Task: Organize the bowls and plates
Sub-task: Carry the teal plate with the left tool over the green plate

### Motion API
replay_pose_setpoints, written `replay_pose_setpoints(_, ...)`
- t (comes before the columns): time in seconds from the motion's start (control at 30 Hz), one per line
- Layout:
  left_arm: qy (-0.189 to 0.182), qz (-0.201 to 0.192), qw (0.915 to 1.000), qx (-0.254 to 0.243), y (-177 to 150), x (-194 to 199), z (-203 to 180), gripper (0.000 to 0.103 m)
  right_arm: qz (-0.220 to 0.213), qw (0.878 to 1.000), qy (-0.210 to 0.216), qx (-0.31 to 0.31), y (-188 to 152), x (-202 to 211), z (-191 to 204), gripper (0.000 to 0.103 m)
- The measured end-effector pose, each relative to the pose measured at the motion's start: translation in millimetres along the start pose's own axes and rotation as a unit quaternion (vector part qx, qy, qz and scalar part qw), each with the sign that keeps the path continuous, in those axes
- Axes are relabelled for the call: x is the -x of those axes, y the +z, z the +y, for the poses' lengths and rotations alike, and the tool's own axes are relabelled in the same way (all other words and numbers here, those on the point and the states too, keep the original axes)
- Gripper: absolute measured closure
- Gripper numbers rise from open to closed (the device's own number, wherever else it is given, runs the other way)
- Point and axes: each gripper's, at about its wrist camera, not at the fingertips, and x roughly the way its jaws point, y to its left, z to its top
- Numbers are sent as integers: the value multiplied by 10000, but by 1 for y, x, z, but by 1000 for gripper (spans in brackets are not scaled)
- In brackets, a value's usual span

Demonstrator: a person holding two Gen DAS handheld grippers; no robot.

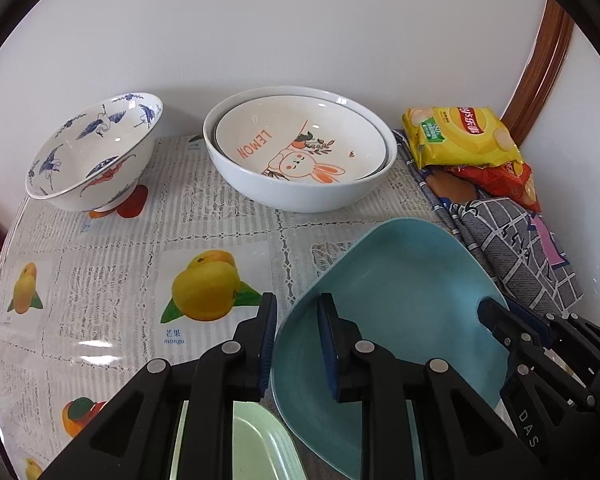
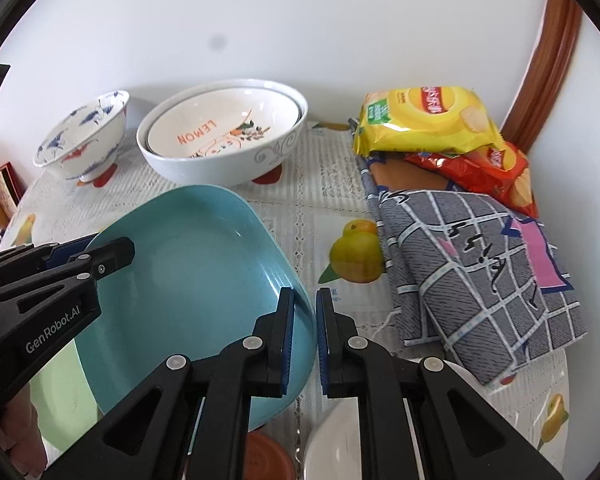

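Note:
A teal plate is held tilted above the table by both grippers. My left gripper is shut on its left rim; it shows at the left of the right wrist view. My right gripper is shut on its right rim; it shows at the right of the left wrist view. At the back, a "LEMON" rabbit plate sits inside a large white bowl. A blue-and-white crane bowl stands to its left. A pale green plate lies below the teal one.
Yellow and red snack bags and a folded grey checked cloth lie at the right by the wall. A white dish and a brown lid are near the front. The table has a fruit-print cover.

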Motion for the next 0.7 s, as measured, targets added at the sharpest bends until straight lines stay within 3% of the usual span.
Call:
replay_pose_setpoints(0.37,-78,-305,9994,-117,-18,66,-11,83,-405,9990,9,-208,-18,73,-7,93)
replay_pose_setpoints(0.7,-4,-381,9993,-63,-49,102,-13,82,-496,9983,80,-287,-49,115,-5,92)
